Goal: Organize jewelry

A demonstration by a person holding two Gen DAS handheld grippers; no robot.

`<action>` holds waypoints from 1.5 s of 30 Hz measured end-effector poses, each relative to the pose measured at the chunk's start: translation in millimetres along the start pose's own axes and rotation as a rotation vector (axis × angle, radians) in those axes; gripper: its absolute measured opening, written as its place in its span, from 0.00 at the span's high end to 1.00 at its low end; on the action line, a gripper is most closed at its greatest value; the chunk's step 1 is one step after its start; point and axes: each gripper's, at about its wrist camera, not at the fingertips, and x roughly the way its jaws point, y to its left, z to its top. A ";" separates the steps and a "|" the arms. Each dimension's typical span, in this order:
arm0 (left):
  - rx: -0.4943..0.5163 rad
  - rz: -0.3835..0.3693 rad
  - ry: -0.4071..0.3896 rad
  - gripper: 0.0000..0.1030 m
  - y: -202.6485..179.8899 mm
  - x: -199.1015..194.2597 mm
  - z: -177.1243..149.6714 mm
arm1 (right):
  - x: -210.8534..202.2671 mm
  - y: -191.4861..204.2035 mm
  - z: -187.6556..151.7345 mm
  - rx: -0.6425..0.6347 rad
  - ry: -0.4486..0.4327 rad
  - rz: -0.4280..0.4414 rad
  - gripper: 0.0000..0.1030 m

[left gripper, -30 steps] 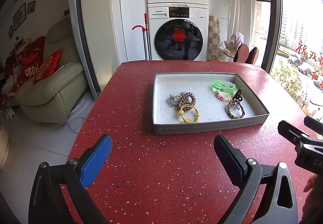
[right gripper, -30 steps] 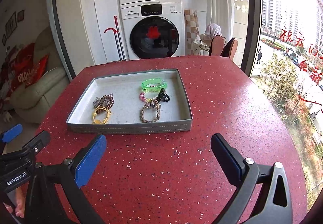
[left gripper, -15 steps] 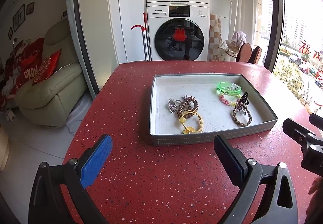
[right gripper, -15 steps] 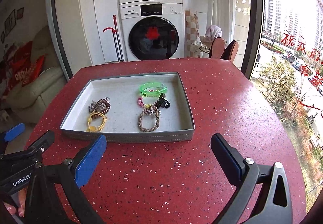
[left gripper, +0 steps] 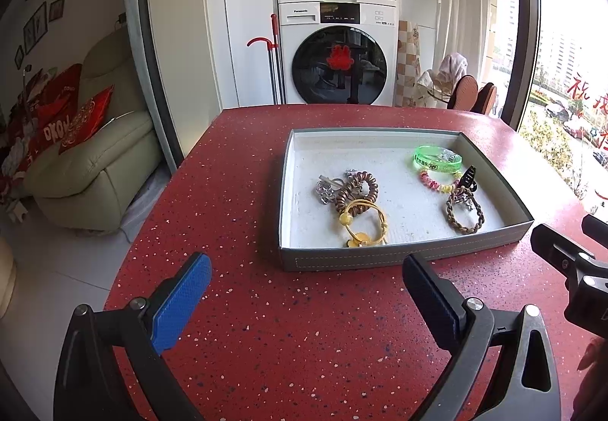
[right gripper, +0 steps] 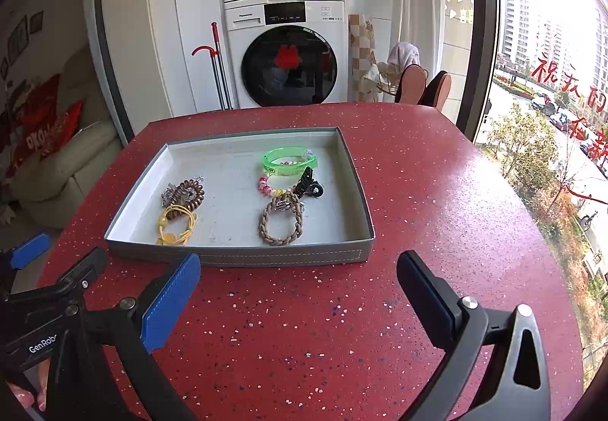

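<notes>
Red speckled tabletop [left gripper: 266,326] fills the lower half of both views. Grey tray [right gripper: 243,257] sits mid-frame, all jewelry inside it.

Left cluster in the tray: brown coil tie [left gripper: 357,189], yellow tie [left gripper: 364,223], a silver piece [left gripper: 325,190]. Right cluster: green bangle [right gripper: 289,162], bead bracelet [right gripper: 271,189], black clip [right gripper: 309,185], braided bracelet [right gripper: 280,221].

Left gripper [left gripper: 304,297] and right gripper [right gripper: 298,293] hang at lower frame, short of the tray's near wall; jaws of both stand wide apart, holding nothing.

Judgement: the scene fits either sorting about to go on or two finished groups; undecidable. Any pick from here calls for a reach over the near wall and care with overlapping pieces.
</notes>
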 end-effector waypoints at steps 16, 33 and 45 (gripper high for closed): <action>0.025 0.010 -0.003 0.00 -9.5 4.1 -5.9 | 4.8 -1.1 -3.9 -0.002 0.009 -0.025 0.00; 0.027 0.008 0.001 0.00 -10.6 4.3 -9.3 | 6.6 -0.2 -4.8 -0.002 0.017 -0.019 0.00; 0.013 0.008 0.004 0.00 -10.3 1.2 -9.3 | 6.2 0.8 -5.3 -0.004 0.015 -0.018 0.00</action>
